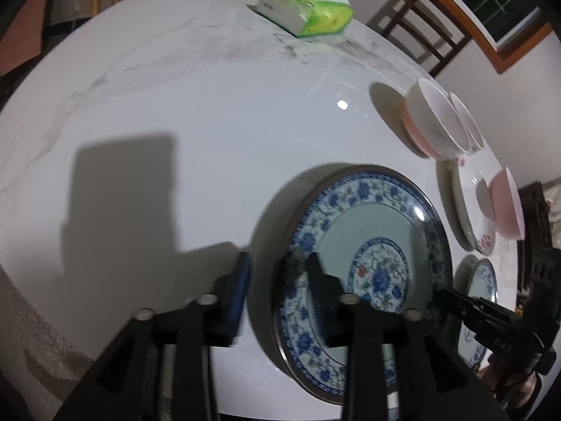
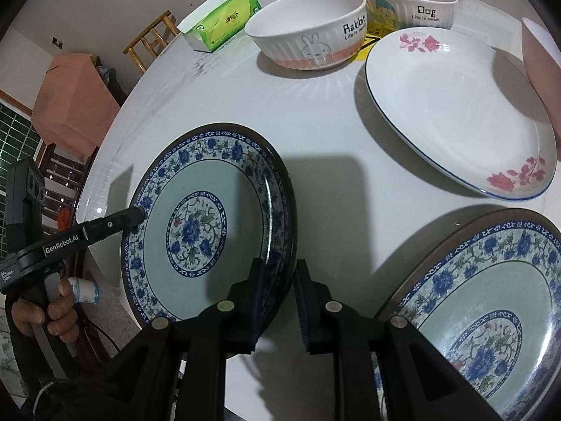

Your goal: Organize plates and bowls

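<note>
Two blue-and-white floral plates lie near the white round marble table's near edge — one straddled by both tongs. Left gripper stands spread across its rim, pads clear; right gripper pinches the opposite rim. Second plate lies just beside; rabbit bowl, dog bowl and white red-flowered plate crowd beyond — bare tabletop toward the green tissue pack.

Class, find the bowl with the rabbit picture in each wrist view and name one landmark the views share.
Left wrist: rabbit bowl at right edge, seen side-on, picture hidden.
Right wrist: rabbit bowl top centre, picture facing the camera.
Shared landmark: green tissue pack.
</note>
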